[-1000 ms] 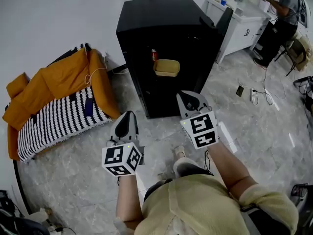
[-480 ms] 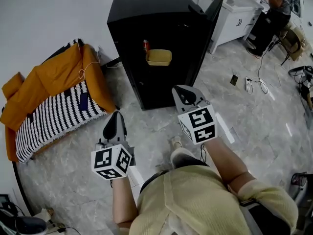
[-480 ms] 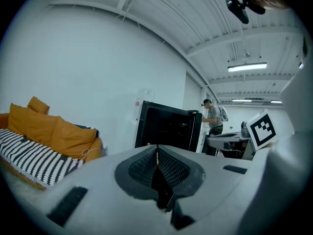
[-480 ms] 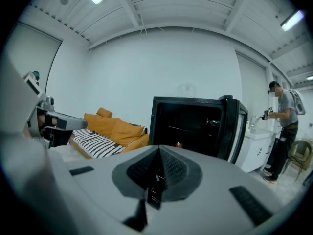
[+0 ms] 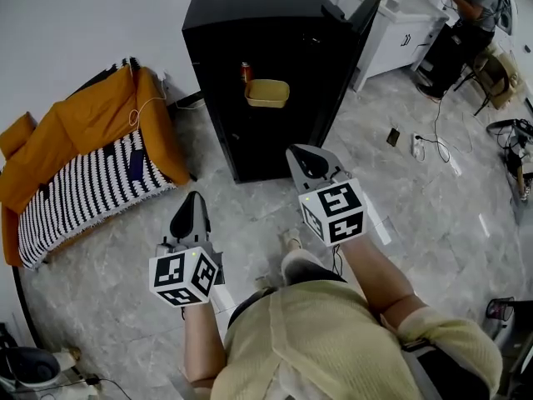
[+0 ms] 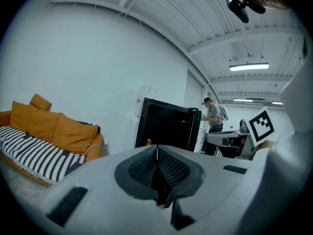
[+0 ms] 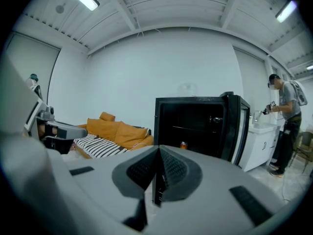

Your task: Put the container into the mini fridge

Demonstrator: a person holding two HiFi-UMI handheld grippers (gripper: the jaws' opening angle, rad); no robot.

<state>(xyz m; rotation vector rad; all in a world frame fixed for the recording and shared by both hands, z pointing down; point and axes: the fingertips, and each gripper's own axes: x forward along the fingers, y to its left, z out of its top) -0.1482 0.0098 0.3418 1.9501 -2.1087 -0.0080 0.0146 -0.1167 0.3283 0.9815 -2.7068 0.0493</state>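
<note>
Nearest, low in the head view, the left claw and the right claw are held out over the grey marble floor, the right one reaching a little further. In its own view each of the two claws has its jaws pressed together with nothing between them. The single tan container sits inside the open black mini fridge, at 12 o'clock from both claws and well apart from them. One red can stands just beside the container at its 11 o'clock. The fridge's inside is dark, so the shelf under the container is hard to make out. In both gripper views the claw's own body cuts off the lower fridge, so the container does not show there, only the can. The fridge door hangs open at 1 o'clock. One orange sofa with a striped blanket lies at 9 o'clock. Farthest, at 2 o'clock, one person stands at a white surface, partly cut off by the frame edge.
</note>
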